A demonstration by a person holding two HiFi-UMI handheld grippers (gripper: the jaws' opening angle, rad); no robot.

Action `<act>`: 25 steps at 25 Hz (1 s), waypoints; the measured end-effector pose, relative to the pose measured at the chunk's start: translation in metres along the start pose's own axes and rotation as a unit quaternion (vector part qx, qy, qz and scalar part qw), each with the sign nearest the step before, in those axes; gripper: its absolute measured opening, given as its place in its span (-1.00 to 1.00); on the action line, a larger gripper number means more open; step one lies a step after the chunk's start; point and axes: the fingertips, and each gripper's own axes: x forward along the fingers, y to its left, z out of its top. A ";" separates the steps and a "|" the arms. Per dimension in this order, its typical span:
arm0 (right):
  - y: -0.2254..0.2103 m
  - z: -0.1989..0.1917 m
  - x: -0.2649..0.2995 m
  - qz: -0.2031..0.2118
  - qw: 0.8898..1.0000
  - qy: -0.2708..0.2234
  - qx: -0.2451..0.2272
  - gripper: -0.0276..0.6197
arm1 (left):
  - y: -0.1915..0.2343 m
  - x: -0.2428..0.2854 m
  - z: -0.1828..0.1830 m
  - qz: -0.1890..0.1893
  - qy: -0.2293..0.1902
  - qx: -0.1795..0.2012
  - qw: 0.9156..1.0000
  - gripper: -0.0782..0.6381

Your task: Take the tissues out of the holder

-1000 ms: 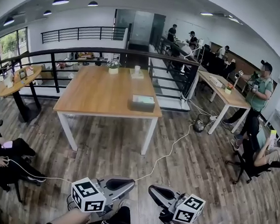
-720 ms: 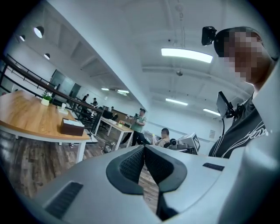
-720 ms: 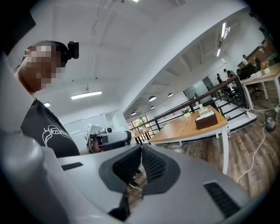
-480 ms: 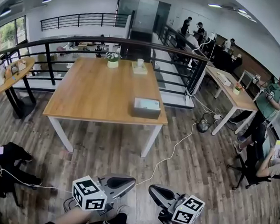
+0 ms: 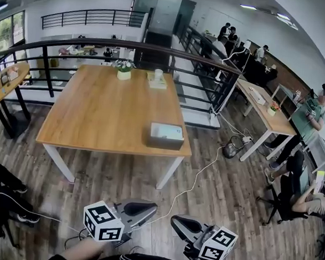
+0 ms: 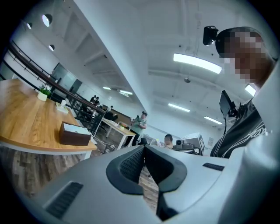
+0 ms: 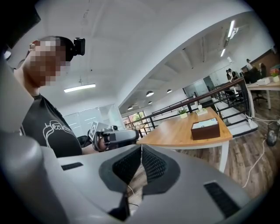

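Fingers: left gripper (image 6: 144,151) and right gripper (image 7: 141,148) were pressed together, empty | tissue holder (image 5: 164,143): sat at wooden table's (image 5: 97,116) near right corner, well apart from us | step: approach | advice: we judged one gripper should pin the holder, the other open over the tissues (image 5: 167,131).

- Wooden floor (image 5: 114,184) before the worktop (image 5: 97,116) lies open (one white cable (image 5: 198,172) crosses it).
- Worktop bare left of the tissue holder (image 5: 166,136).

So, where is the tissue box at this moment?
In the head view, the tissue box sits on the wooden table, at its near right corner, well apart from the small plant at the far edge.
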 end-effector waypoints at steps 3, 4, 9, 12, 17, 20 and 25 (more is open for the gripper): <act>-0.014 0.003 0.009 -0.013 1.000 0.003 -0.009 -0.85 | 0.014 0.012 0.004 -0.014 -0.001 -0.007 1.000 -0.74; -0.017 0.003 0.011 -0.016 1.000 0.005 -0.011 -0.85 | 0.017 0.014 0.004 -0.017 0.001 -0.006 1.000 -0.74; -0.021 0.008 0.014 -0.019 1.000 0.008 -0.023 -0.85 | 0.020 0.011 0.010 -0.011 0.006 0.017 1.000 -0.74; -0.023 0.017 0.017 -0.019 0.999 0.006 -0.030 -0.86 | 0.025 0.006 0.017 -0.001 0.003 0.020 1.000 -0.74; -0.045 0.014 0.023 -0.006 1.000 0.014 -0.025 -0.85 | 0.041 0.014 0.017 0.015 0.001 0.021 1.000 -0.74; -0.066 0.021 0.032 0.003 1.000 0.011 -0.022 -0.85 | 0.057 0.021 0.019 0.029 0.001 0.023 0.999 -0.74; -0.100 0.031 0.056 0.032 0.999 0.013 -0.022 -0.85 | 0.092 0.033 0.024 0.065 0.007 0.017 0.998 -0.74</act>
